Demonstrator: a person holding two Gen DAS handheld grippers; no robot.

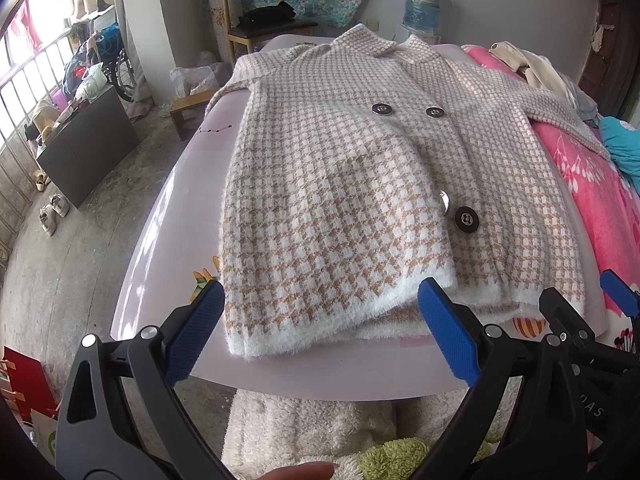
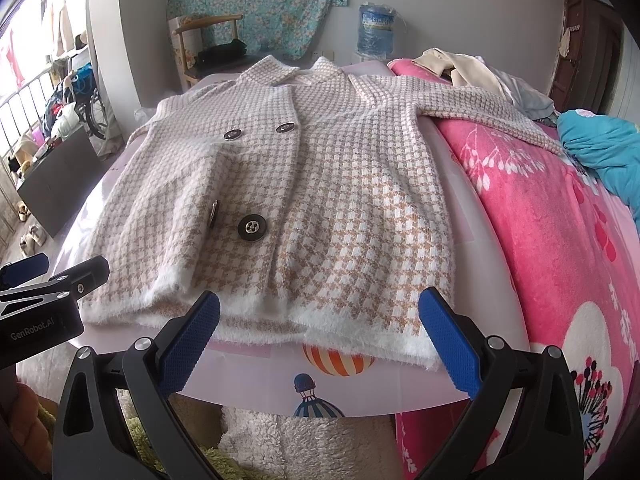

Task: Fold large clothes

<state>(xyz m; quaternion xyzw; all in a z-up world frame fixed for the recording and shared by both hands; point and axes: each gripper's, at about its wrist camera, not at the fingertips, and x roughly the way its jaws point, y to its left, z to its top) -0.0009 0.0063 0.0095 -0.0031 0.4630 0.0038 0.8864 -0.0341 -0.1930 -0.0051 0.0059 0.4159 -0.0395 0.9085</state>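
Lying flat on the pale counter (image 1: 168, 240), houndstooth coat (image 1: 340, 200), both tongs (image 1: 320, 320) (image 2: 320, 320) apart near its hem, pink blanket (image 2: 540, 220) right, chair (image 1: 256, 12) far.

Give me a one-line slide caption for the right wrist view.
Open right hand-held gripper poised at the white hem of a houndstooth coat spread flat on the bed.

Bare sheet (image 2: 256, 384) before coat hem (image 2: 352, 330).
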